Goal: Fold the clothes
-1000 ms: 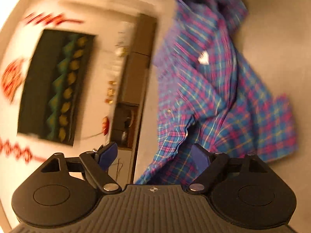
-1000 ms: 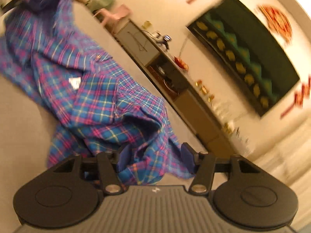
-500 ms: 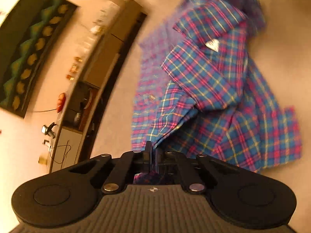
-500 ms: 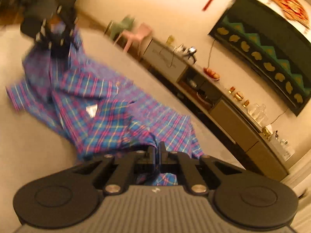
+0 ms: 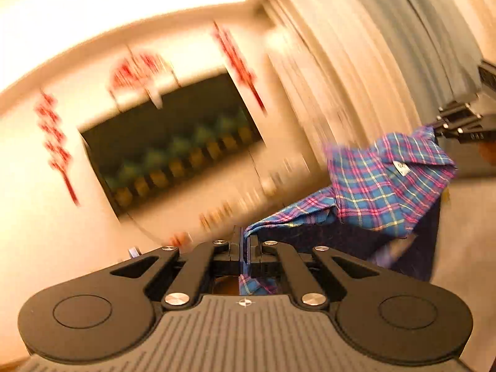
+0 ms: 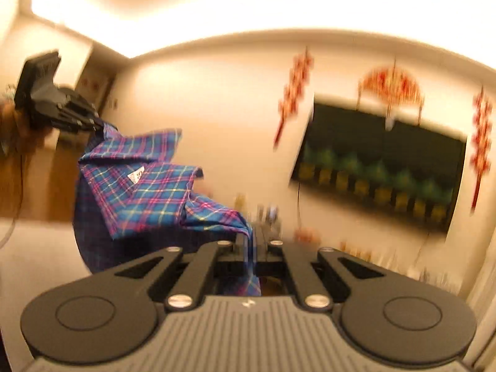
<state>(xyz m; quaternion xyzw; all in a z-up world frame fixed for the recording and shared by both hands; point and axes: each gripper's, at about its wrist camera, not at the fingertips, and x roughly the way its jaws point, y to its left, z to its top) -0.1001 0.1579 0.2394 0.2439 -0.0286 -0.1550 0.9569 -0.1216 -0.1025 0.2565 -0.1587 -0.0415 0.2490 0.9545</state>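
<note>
the shirt point(image 5: 381, 183), a blue plaid one crossed with pink and yellow lines, hangs in the air, stretched between the two grippers. nearest in the left wrist view, the left gripper point(image 5: 246, 249) has its jaws pressed fully together on a thin edge of the cloth, and a small tail of plaid pokes out behind the fingers, close to the camera. from there the fabric rises and runs off to the right, where the collar folds over and a small white label point(image 5: 401, 167) shows on its inner side, with the darker underside of the shirt drooping below. at the far end of the cloth the right gripper point(image 5: 440, 128) pinches another corner near the right edge of the picture. in the right wrist view the same gripper sits nearest, its jaws closed tight on a fold of plaid that spills down between the fingers, and the shirt leads away to the left and up to the left gripper, which is clamped on the far corner. behind it all, blurred, stands a cream wall point(image 6: 217, 108) with a dark framed picture point(image 6: 381, 167) and red hanging decorations point(image 6: 294, 90), and pale curtains point(image 5: 372, 55) fill the upper right of the left view
</note>
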